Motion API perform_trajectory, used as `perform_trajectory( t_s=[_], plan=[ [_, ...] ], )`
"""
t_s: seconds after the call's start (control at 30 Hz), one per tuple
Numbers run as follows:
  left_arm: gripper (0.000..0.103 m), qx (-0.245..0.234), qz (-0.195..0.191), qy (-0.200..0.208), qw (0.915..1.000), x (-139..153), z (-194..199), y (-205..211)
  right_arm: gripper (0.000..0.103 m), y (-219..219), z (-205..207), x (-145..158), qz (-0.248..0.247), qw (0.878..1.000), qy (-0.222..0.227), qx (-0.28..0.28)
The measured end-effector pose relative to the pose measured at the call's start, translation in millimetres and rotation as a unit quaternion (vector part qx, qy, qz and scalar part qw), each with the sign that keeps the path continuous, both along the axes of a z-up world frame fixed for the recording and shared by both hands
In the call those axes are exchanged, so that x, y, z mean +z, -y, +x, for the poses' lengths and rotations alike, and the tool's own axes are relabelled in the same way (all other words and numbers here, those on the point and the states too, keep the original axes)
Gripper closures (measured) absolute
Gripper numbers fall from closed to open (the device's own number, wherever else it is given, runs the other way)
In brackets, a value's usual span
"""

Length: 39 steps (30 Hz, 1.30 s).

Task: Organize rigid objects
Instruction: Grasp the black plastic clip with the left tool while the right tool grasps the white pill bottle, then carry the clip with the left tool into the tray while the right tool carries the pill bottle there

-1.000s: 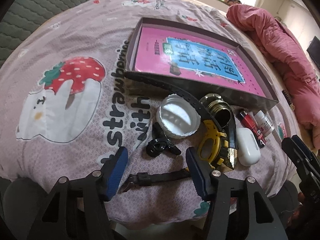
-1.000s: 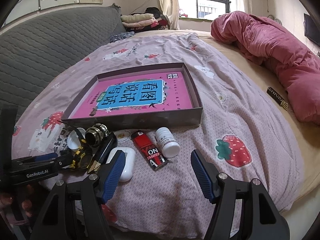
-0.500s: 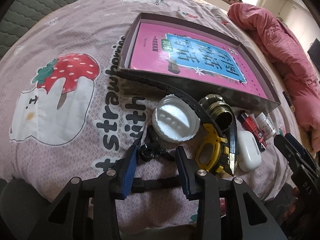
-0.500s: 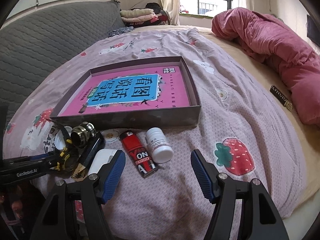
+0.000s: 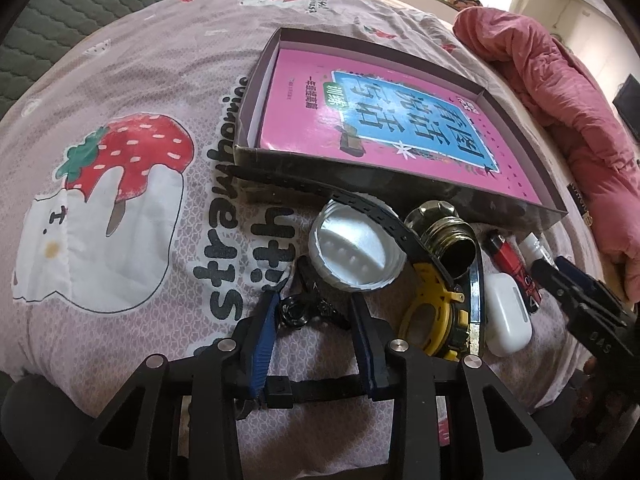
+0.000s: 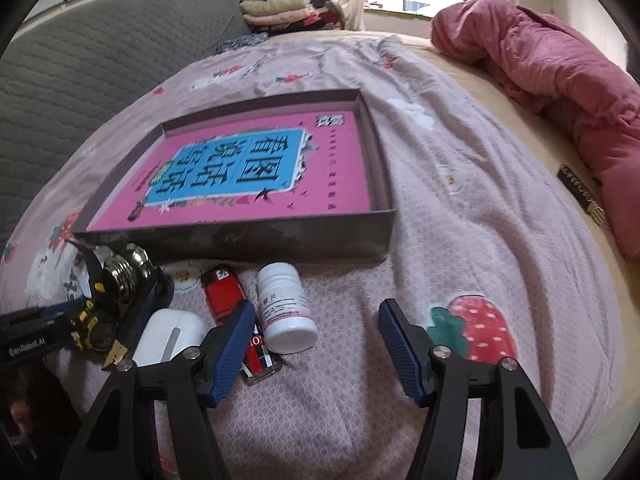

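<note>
Clutter sits along the bed's [image 5: 132, 64] near edge, right in front of the tray [image 5: 400, 184]. Left gripper [image 5: 316, 312] is closing its jaws around a small black clip [image 5: 298, 310], pads not clearly touching yet. Right gripper [image 6: 316, 336] is spread but narrowing, white pill bottle [image 6: 284, 308] between its fingers, lying untouched beside the red lighter [image 6: 224, 292].

Left gripper [image 5: 314, 310] & right gripper [image 6: 316, 340]: black frames, ribbed blue pads, silver screws, white "GenRobot.AI" lettering

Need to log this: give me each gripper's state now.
Left gripper: closing around the small black part.
Right gripper: open, closing, holding nothing; white bottle between fingers.
</note>
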<state>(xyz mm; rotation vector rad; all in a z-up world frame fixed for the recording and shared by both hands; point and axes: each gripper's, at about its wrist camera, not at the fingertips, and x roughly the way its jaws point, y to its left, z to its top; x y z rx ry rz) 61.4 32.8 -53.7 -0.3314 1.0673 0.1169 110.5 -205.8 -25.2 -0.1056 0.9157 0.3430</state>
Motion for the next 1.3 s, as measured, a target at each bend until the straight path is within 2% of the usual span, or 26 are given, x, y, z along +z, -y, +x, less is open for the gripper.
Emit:
perform_trajectory(
  t_s=[0.1,0.17,0.2,0.3,0.43,0.93,1.3],
  plan=[
    [0.067,-0.001,-0.010,0.004,0.9999,1,-2,-3,0.053,-2,1,-2,0.005,1.000,0.002,0.007],
    [0.067,0.000,-0.019,0.006,0.9998,1,-5,-7,0.069,-4,2,-3,0.009,1.000,-0.001,0.021],
    [0.067,0.000,-0.024,0.007,0.9997,1,-5,-9,0.073,-6,1,-3,0.010,1.000,-0.002,0.027],
    [0.067,0.004,-0.035,0.010,0.9993,2,-9,-13,0.074,-9,-3,-2,0.001,0.999,0.007,0.034],
    [0.067,0.007,-0.040,0.012,0.9991,5,-13,-14,0.075,-4,-5,4,0.022,0.999,0.012,0.028],
    [0.071,0.008,-0.042,0.034,0.9985,27,-29,-17,0.075,0,-16,23,0.051,0.998,0.035,0.034],
    [0.071,0.010,-0.010,0.101,0.9948,68,-28,-16,0.075,3,-18,45,0.079,0.993,0.082,0.030]
  ],
)
